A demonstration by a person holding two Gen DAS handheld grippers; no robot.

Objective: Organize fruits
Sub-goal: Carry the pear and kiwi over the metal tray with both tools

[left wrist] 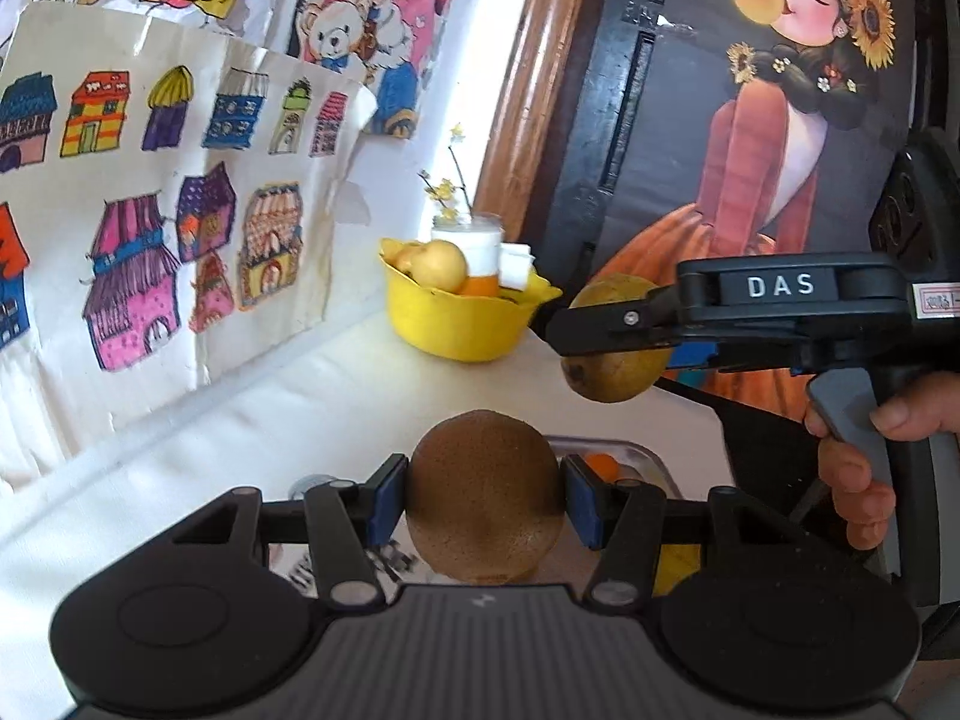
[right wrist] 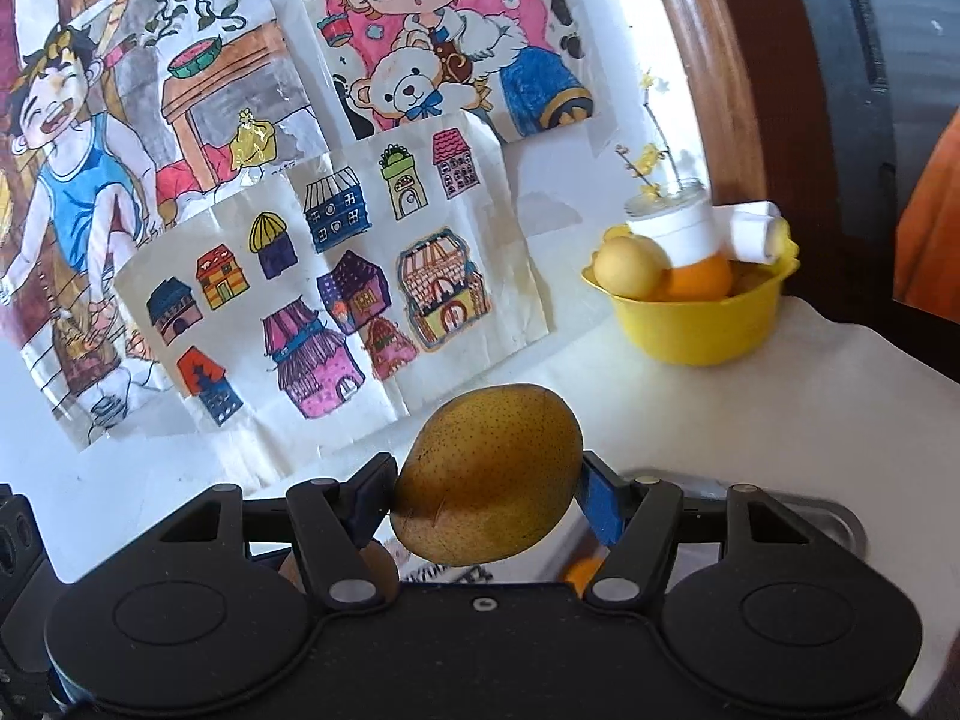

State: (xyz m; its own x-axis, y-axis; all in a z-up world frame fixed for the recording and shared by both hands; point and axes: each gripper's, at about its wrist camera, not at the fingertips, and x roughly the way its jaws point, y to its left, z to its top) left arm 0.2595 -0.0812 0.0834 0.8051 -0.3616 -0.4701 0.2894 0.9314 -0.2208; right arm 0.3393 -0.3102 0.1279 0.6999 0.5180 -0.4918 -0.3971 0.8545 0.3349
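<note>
A: What is held nearest the lens?

B: In the left wrist view, a brown kiwi (left wrist: 485, 495) is clamped by the left gripper (left wrist: 485, 501) at lower centre. A speckled pear (right wrist: 489, 474) is clamped by the right gripper (right wrist: 487, 495), its long axis tilted up to the right.

A: And the target?

B: The yellow bowl (left wrist: 462, 324), already holding fruit, is seen beyond, above centre on the white table (left wrist: 312, 396). The right gripper is judged nearer. "DAS" can be read on it.
</note>
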